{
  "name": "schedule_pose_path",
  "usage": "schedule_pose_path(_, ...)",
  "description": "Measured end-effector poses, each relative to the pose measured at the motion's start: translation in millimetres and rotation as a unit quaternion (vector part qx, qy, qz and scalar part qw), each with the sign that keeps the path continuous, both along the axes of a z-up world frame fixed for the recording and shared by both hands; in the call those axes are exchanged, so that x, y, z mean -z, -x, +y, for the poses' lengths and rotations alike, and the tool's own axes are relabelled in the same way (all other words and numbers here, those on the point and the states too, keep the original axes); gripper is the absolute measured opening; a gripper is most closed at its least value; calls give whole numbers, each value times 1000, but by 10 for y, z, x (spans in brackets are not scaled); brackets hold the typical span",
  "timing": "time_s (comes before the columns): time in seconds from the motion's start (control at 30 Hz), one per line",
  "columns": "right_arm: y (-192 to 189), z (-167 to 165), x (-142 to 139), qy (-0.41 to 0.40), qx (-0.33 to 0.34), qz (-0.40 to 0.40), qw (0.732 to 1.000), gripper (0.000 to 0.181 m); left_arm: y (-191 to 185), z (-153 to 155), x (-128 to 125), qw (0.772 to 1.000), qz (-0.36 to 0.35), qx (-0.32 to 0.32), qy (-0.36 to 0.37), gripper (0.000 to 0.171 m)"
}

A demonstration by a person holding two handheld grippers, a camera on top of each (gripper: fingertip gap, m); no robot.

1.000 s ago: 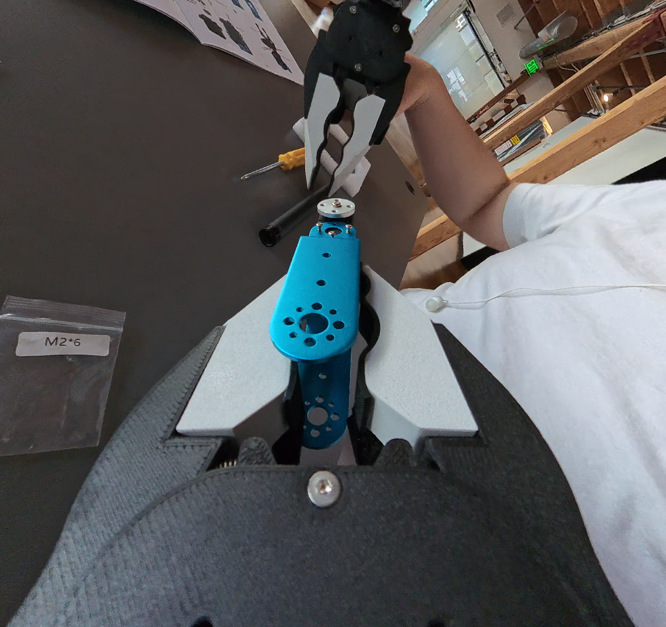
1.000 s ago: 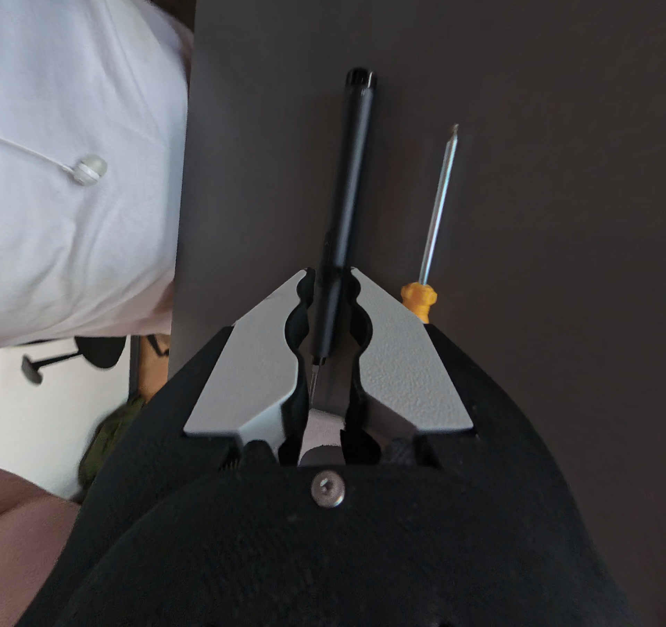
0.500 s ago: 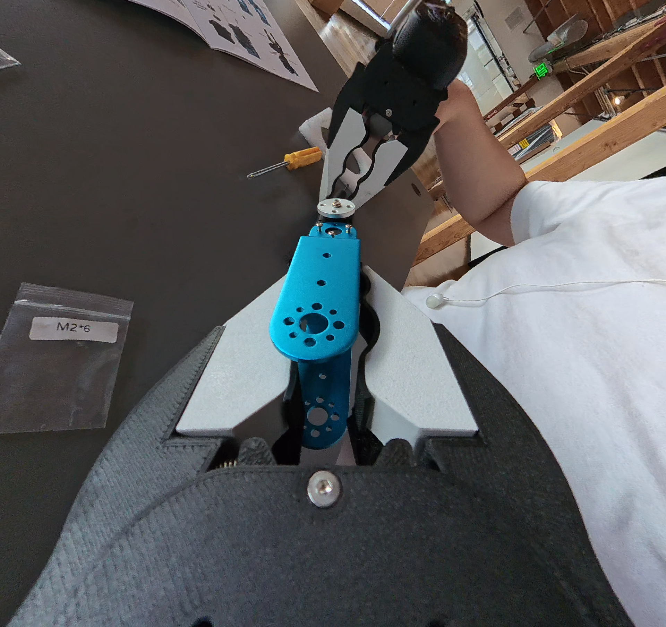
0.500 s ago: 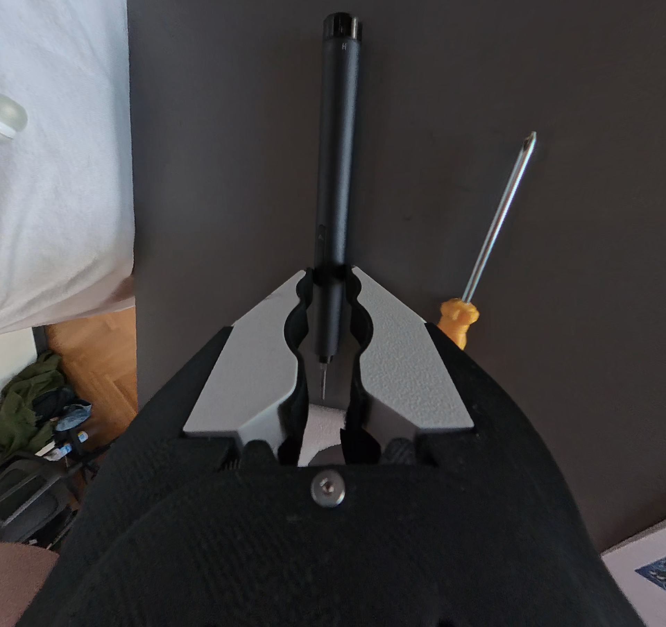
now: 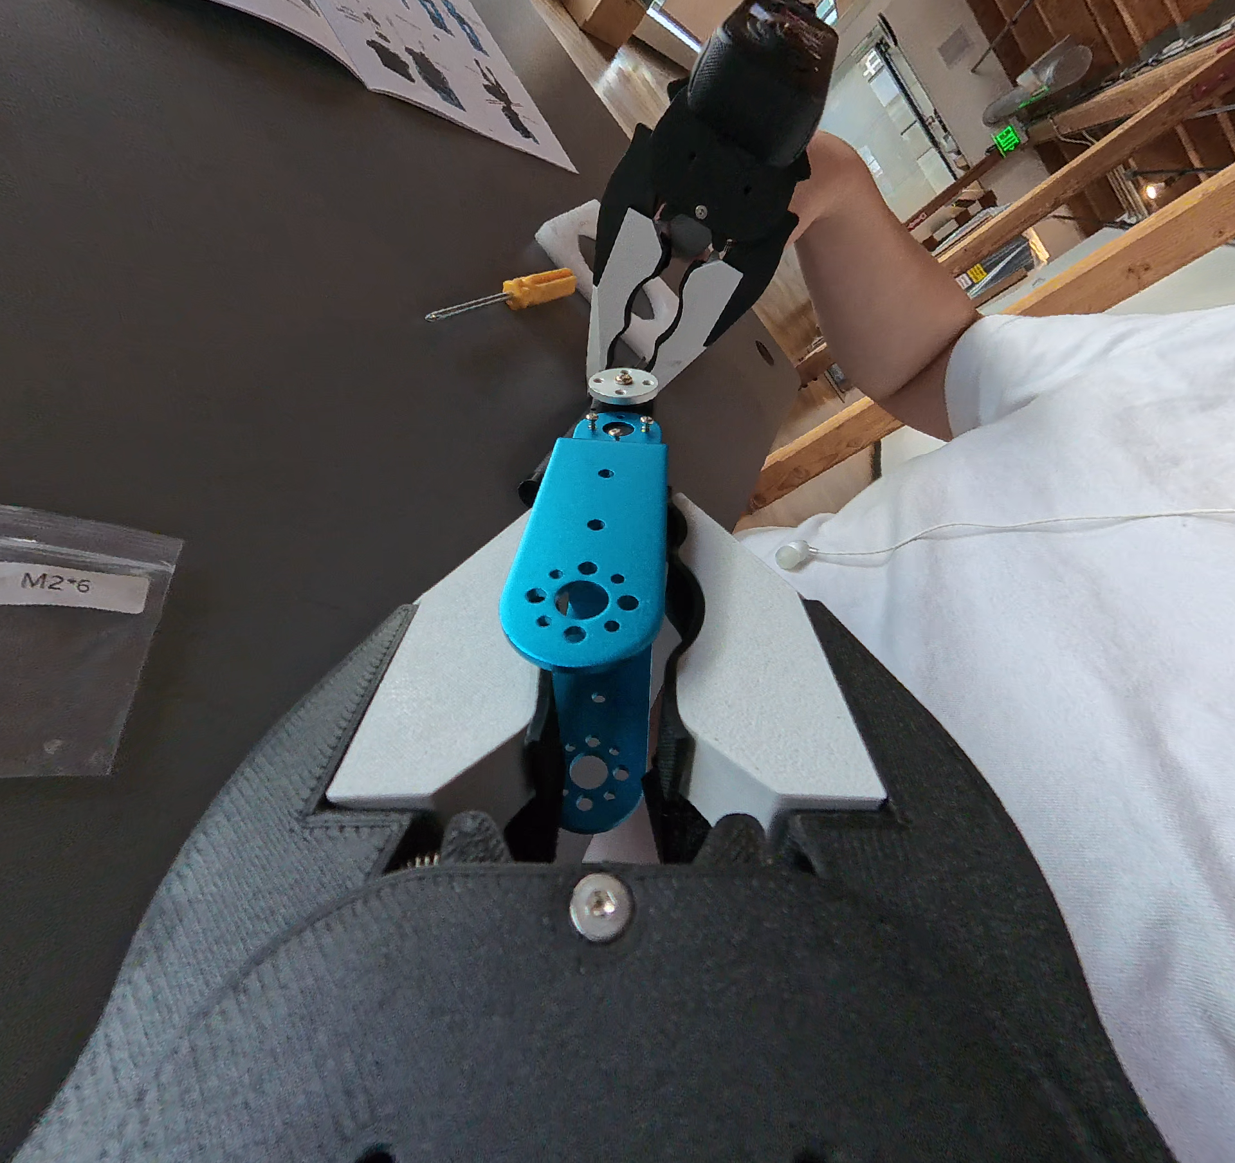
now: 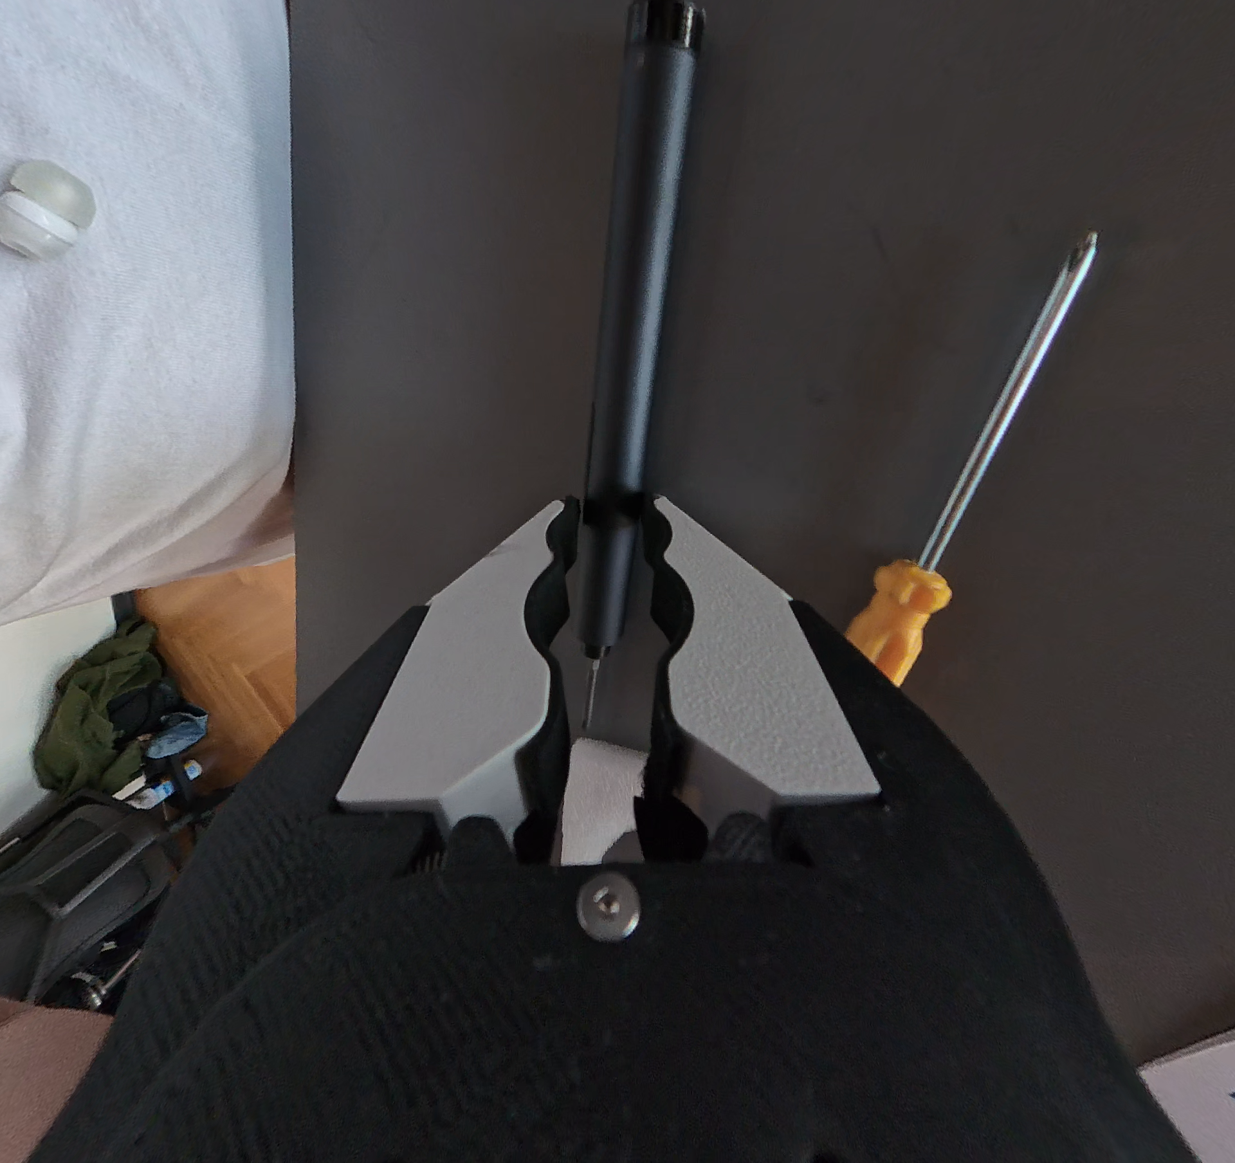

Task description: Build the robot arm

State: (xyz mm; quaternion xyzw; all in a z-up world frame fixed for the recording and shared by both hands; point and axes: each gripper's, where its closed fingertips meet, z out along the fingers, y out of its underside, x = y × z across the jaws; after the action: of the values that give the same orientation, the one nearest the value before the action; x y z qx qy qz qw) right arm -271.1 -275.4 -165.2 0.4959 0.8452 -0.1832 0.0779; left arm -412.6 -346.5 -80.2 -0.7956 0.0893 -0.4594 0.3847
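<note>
My left gripper (image 5: 598, 516) is shut on a blue metal bracket (image 5: 591, 569) with round holes and holds it above the dark table (image 5: 234, 262). At the bracket's far end sit a black servo and a silver horn disc (image 5: 621, 386). My right gripper (image 6: 611, 503) is shut at its fingertips on a black pen-shaped screwdriver (image 6: 645, 262), bit end pointing back between the fingers. In the left wrist view my right gripper (image 5: 625, 369) points down, its tips just behind the silver disc. The black screwdriver's far end (image 5: 531, 482) shows beside the bracket.
A yellow-handled screwdriver (image 5: 528, 289) lies on the table and also shows right of my right gripper (image 6: 895, 616). A small plastic bag (image 5: 67, 636) lies left, a printed booklet (image 5: 374, 8) far back, white foam (image 5: 568, 235) behind. A person in a white shirt (image 5: 1002, 663) is at the table edge. The tips of one gripper are about 20 cm away from the tips of the other.
My right gripper has closed in on the black screwdriver and tipped more upright, nearer the silver disc. The left gripper has kept its hold on the bracket and shifted slightly right.
</note>
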Motion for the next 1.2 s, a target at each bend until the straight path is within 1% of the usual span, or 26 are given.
schedule_pose_path(0.07,12,-30,-5,2,1,-2,1000,21,-2,-16,-6,1000,2,-3,-2,27)
schedule_pose_path(0.13,31,-40,4,1,5,-5,1000,17,-8,-30,-15,1000,1,-5,-3,27)
schedule_pose_path(0.23,51,-64,6,-6,8,-9,1000,17,-25,-50,-20,1000,1,-6,-6,27)
schedule_pose_path(0.43,47,-70,23,-79,-14,21,997,18,-38,-98,-29,1000,-5,-11,-11,27)
schedule_pose_path(0.57,32,-70,29,-96,-16,21,995,19,-35,-110,-35,1000,-8,-13,-12,27)
schedule_pose_path(0.67,16,-71,18,-72,-3,4,997,18,-46,-119,-51,1000,-10,-10,-15,27)
schedule_pose_path(0.8,67,-73,-23,-40,7,15,999,21,-62,-131,-64,1000,-10,-6,-18,27)
schedule_pose_path(0.9,45,-55,11,-53,2,11,999,26,-61,-142,-67,1000,-13,-7,-18,27)
schedule_pose_path(1.0,50,-54,18,-53,-4,17,998,17,-52,-142,-70,1000,-17,-9,-18,27)
schedule_pose_path(1.1,51,-61,16,-44,-1,15,999,17,-55,-141,-67,1000,-17,-8,-18,27)
schedule_pose_path(1.2,50,-60,19,-54,-11,20,998,17,-60,-137,-72,1000,-18,-7,-20,27)
